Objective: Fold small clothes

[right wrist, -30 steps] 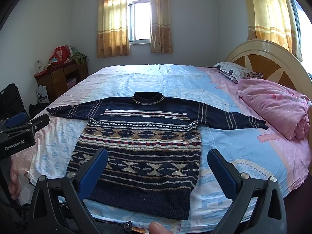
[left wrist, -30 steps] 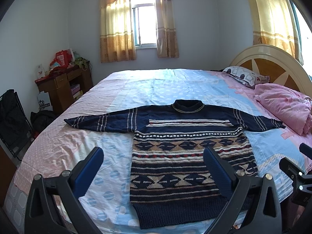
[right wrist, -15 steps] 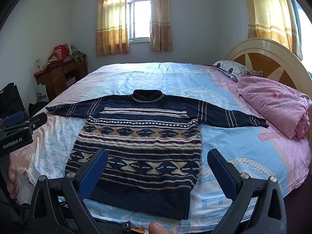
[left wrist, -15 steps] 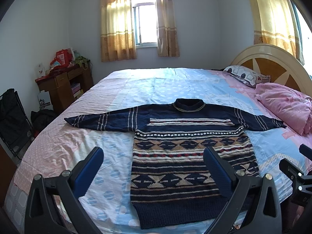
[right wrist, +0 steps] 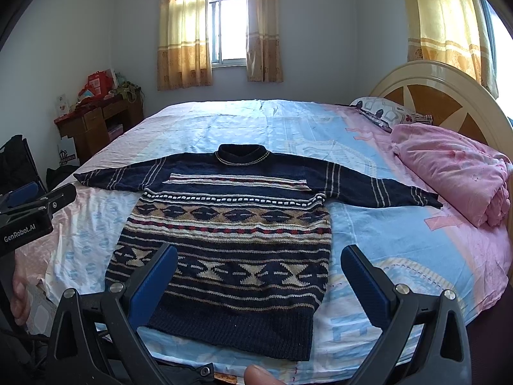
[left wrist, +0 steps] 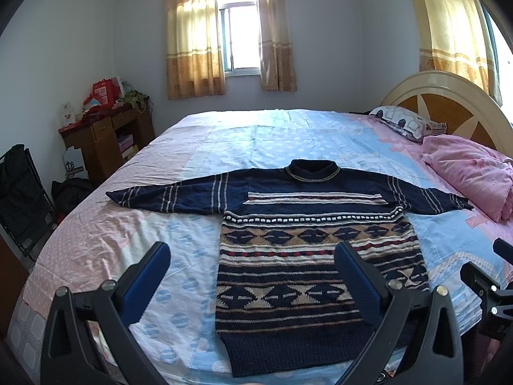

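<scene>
Since the earlier frames: both views have crept slightly toward the bed; the sweater's lie is unchanged.

Item 1. Navy knitted sweater with cream, tan and red patterned bands (left wrist: 307, 256) (right wrist: 231, 231): spread flat, front up, on the near half of the bed, hem at the near edge, collar pointing far. Both sleeves stretched out sideways, left sleeve tip near the bed's left side, right sleeve tip just beside the pink quilt. Unfolded.

Item 2. Left gripper with blue-padded black fingers (left wrist: 253, 276): fingers spread wide, holding nothing, hovering over the near edge of the bed. Its right pad overlaps the sweater's lower body in view; contact cannot be told.

Item 3. Right gripper of the same build (right wrist: 259, 276): fingers spread wide, empty, hovering above the sweater's hem.

Item 4. Bed with pink and light-blue patterned sheet (left wrist: 275, 138) (right wrist: 400, 243): cream and brown rounded headboard (left wrist: 449, 106) on the right.

Item 5. Bundled pink quilt (left wrist: 471, 173) (right wrist: 455, 166): right side, near the headboard; patterned pillow (left wrist: 404, 122) farther along.

Item 6. Brown wooden desk (left wrist: 102, 138): far left by the wall, cluttered on top.

Item 7. Yellow-orange curtains (left wrist: 192, 38): flanking the far window.
</scene>
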